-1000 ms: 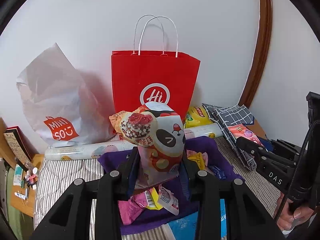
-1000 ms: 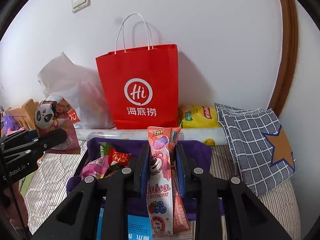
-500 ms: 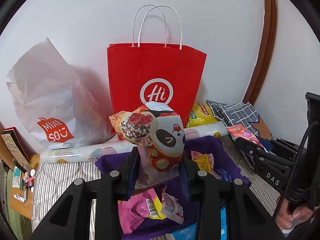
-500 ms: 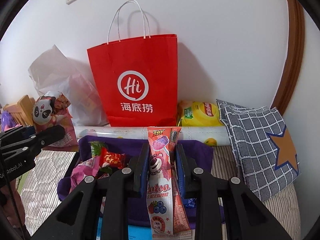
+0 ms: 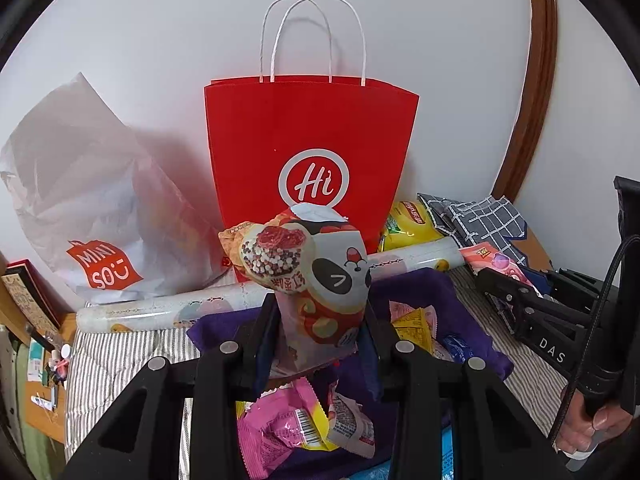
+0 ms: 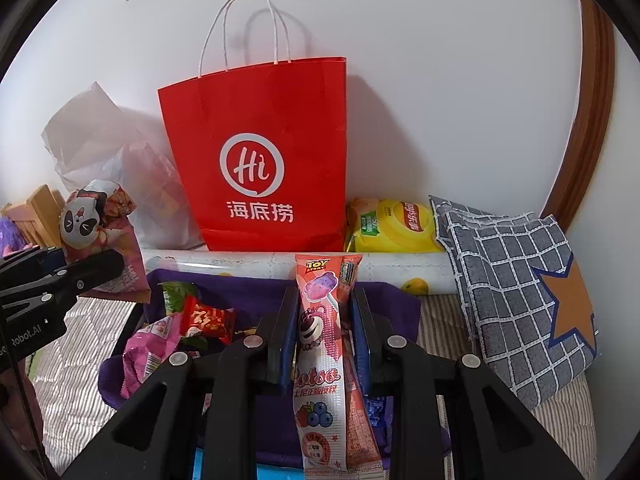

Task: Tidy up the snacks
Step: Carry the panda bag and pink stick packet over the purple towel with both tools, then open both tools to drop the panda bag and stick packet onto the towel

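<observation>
The left tool (image 5: 320, 332) was clamped on the lower part of a panda-print snack bag (image 5: 320, 280), which stood upright between its jaws above the purple bin (image 5: 472, 292). The right tool (image 6: 324, 332) was closed on a slim Toy Story candy packet (image 6: 322, 340), gripped at mid-length and also over the bin. Both packs appeared light, soft and crinkly, with slick film. A hold on a flat part near a seam seemed soundest, since squeezing the puffed part might crush the contents. A red paper bag (image 6: 260, 120) stood beyond both tools.
</observation>
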Motion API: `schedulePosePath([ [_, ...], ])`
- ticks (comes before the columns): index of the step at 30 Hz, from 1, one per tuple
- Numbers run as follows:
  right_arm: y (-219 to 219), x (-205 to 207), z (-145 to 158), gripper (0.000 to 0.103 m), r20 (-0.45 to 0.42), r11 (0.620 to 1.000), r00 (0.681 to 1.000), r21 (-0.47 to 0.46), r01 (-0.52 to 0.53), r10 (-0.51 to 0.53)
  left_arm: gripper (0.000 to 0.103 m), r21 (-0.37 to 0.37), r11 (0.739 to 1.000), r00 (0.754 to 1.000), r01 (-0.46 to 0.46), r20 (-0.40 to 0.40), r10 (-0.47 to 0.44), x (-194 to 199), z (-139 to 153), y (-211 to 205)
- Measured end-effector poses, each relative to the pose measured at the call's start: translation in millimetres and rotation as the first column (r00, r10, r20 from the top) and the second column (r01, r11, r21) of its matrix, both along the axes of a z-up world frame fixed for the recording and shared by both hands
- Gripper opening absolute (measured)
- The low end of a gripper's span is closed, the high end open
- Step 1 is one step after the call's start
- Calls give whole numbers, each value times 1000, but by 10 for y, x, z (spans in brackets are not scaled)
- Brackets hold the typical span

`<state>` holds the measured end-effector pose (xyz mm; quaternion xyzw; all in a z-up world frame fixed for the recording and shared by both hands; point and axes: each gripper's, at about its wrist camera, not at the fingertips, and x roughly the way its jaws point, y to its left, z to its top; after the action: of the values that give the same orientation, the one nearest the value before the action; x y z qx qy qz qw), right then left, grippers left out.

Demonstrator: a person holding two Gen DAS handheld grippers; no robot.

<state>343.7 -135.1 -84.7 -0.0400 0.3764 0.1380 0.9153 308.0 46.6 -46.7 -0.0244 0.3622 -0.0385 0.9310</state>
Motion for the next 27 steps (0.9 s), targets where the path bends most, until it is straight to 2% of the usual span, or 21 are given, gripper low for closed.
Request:
schedulePosePath([
  [15, -70, 132, -154, 25, -27, 1000, 1000, -14, 11, -12, 35, -10, 1000, 1000, 6, -29, -7, 151, -115, 16],
  [23, -90, 197, -362, 25, -71, 1000, 997, -4, 5, -6, 35, -33, 999, 995, 30, -92, -33, 262, -342, -53],
  [27, -86, 246, -551, 25, -130, 1000, 991, 16, -18, 20, 35, -26, 998, 988, 50, -142, -53, 318, -480, -111],
])
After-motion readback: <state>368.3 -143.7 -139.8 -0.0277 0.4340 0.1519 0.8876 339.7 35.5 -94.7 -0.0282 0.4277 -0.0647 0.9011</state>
